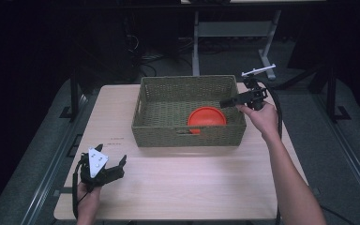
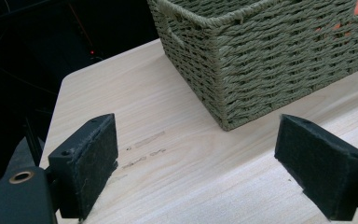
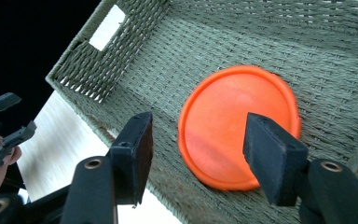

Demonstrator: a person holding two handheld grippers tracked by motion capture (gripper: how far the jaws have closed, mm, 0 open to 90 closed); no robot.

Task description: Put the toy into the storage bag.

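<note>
One woven basket (image 1: 189, 133); one orange plate (image 1: 206, 116); two hand-held grippers: left hand-held gripper (image 1: 111, 161), right hand-held gripper (image 1: 225, 102).

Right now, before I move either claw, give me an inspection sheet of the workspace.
Surface: table, pale wood, faint marks near left claw.
Job's things: basket at the far middle; orange plate inside, toward its right.
Clutter: nothing seen.
Grippers: left claw open, over bare table; right claw open, above the plate.
Cables: black cable trails from right claw.
Surroundings: dark floor, metal stand behind.
</note>
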